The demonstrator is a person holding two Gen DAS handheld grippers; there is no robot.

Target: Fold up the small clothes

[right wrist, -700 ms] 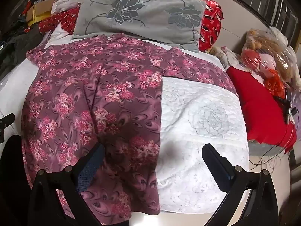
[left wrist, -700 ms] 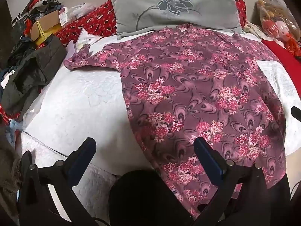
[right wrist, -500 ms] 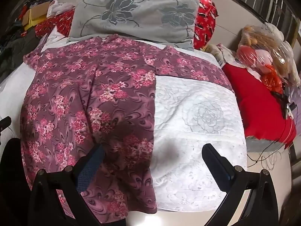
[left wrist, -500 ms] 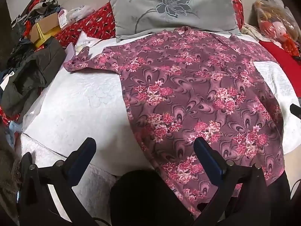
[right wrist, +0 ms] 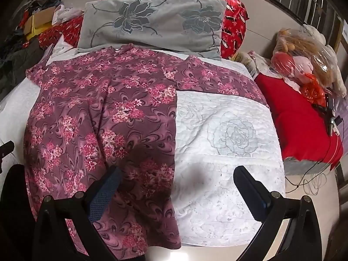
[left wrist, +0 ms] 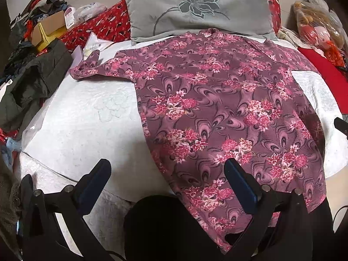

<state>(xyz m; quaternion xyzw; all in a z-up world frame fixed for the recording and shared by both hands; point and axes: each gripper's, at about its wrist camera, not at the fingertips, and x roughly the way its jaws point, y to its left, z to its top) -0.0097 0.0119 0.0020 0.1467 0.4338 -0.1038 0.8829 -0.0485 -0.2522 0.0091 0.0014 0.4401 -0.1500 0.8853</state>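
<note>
Left wrist view: floral shirt (left wrist: 228, 113) spread flat on white quilt (left wrist: 91, 117), collar up by grey pillow (left wrist: 200, 6), one sleeve out toward the clutter side, hem draping over near edge of bed. Left gripper (left wrist: 167, 174) hovering above near edge, fingers wide apart, nothing between them; one blue pad over bare quilt, other over shirt's lower part. Dark jacket (left wrist: 37, 80) heaped beside the quilt, cardboard box (left wrist: 50, 28) behind it, red patterned cushion (left wrist: 104, 24) next to pillow.

Right wrist view: same shirt (right wrist: 104, 113) filling left half of frame, other sleeve laid straight across quilt (right wrist: 228, 134) toward red blanket (right wrist: 300, 113). Right gripper (right wrist: 176, 182) also spread wide, empty, straddling shirt's side edge w/ one pad over fabric, other over quilt. Bagged plush toys (right wrist: 304, 58) in clear plastic beyond blanket, cables (right wrist: 313, 182) trailing on floor nearby. Grey pillow (right wrist: 156, 21) at head of bed, touching collar.
</note>
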